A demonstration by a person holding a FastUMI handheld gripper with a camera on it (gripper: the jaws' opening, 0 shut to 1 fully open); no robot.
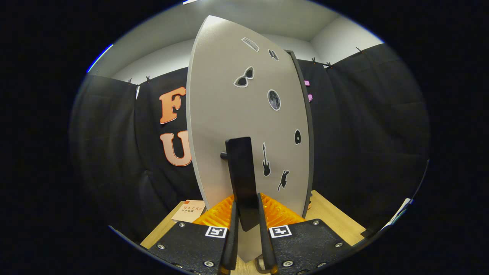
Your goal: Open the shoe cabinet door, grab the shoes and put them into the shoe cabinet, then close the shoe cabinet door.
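Booklet: a small pale booklet with an orange corner (190, 210) lies on the light wooden table top (332, 219), left of the fingers and a little beyond them, near the lower left edge of the door.

Door: the tall light grey shoe cabinet door with a matte surface (229, 114) stands upright directly ahead of the fingers. Its face carries several small black stickers (244, 77), among them sunglasses, a round moon, a guitar and a cat. A dark edge runs along its right side.

Handle: the black flat vertical bar handle (240, 172) stands off the door face on a short black peg at its left. Its lower end comes down between the two fingers.

Gripper: the gripper (247, 217) is nearly closed, with only a narrow gap. The two fingers stand on each side of the lower end of the handle and seem to press on it, one on the left side and one on the right.

Table: the wooden top continues right of the door, up to the black cloth wall.

Shoes: I cannot tell where they are.
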